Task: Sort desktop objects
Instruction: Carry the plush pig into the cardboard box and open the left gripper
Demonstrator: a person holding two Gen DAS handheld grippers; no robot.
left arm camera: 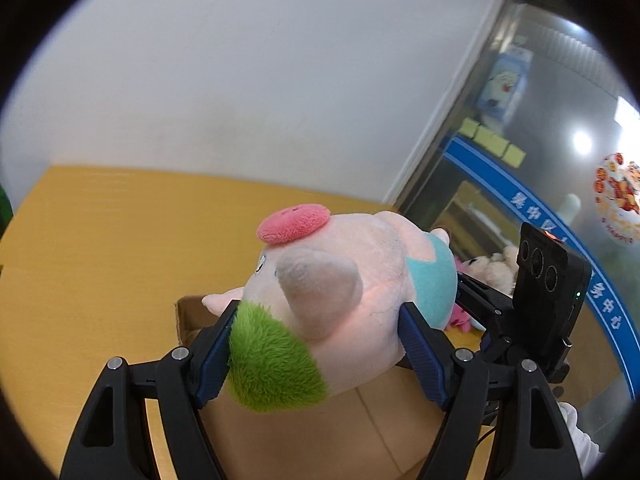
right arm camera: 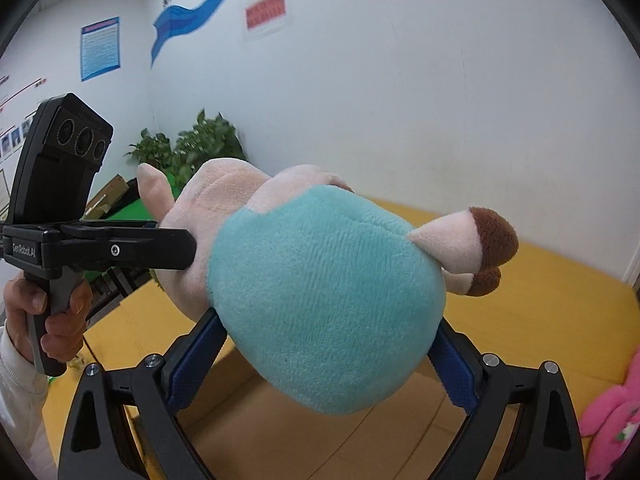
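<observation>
A pink plush pig (left arm camera: pixel 352 280) with a green tuft, a pink snout and a teal body is held in the air between both grippers. My left gripper (left arm camera: pixel 316 332) is shut on its head, just behind the green tuft. My right gripper (right arm camera: pixel 328 344) is shut on its teal belly (right arm camera: pixel 320 300), with the brown-tipped feet (right arm camera: pixel 492 248) sticking out to the right. The pig hangs above an open cardboard box (left arm camera: pixel 320 436), which also shows in the right wrist view (right arm camera: pixel 300 432). The other gripper shows in each view, the right one (left arm camera: pixel 544 292) and the left one (right arm camera: pixel 96 248).
The box stands on a yellow table (left arm camera: pixel 100 248) against a white wall. A pink plush toy (right arm camera: pixel 612 412) lies at the right. More plush toys (left arm camera: pixel 492 268) lie by a glass door. Potted plants (right arm camera: pixel 192 148) stand in the far corner.
</observation>
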